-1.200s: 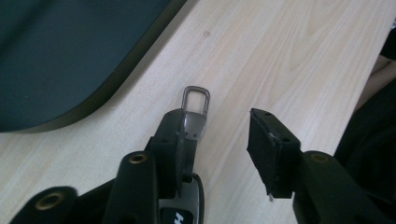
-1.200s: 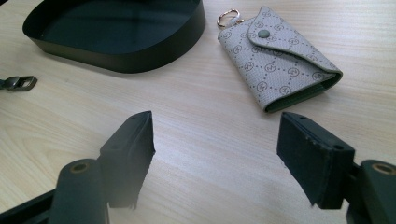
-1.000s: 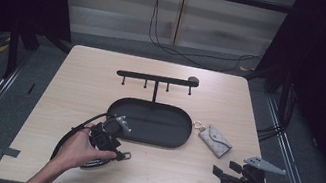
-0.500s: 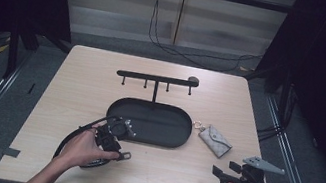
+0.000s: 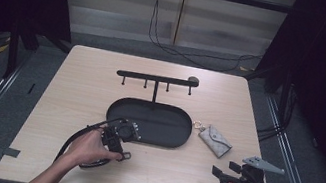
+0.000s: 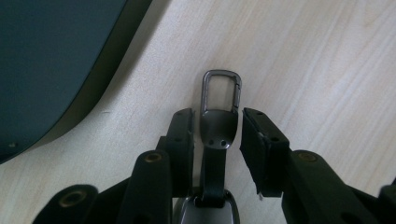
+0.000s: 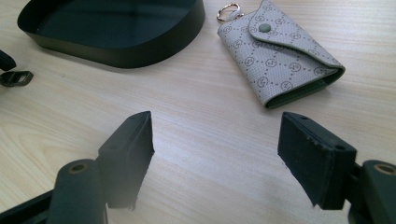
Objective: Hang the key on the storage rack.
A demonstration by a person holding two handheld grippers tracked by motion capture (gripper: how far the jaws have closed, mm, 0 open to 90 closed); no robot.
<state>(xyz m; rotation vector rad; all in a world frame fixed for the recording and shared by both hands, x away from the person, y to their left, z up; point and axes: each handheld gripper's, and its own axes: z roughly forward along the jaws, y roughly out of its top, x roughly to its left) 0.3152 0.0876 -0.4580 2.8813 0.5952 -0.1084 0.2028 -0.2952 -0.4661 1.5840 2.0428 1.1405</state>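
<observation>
Resting low on the tabletop (image 5: 81, 82), the left gripper (image 6: 215, 133) straddles one metal carabiner clip (image 6: 221, 100) just off the rim of one black oval tray (image 5: 185, 126); jaws slightly apart, contact unclear. Right gripper (image 7: 215, 154) gapes wide, holding nothing, over bare wood near the front edge. One grey patterned key pouch (image 7: 280, 51) lies beside the tray. The clip's strap is cut off at the frame bottom.

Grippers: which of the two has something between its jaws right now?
The left gripper: a metal carabiner clip on a dark strap lies between its jaws, which are not yet closed on it. The right gripper stands wide open over bare table.
</observation>
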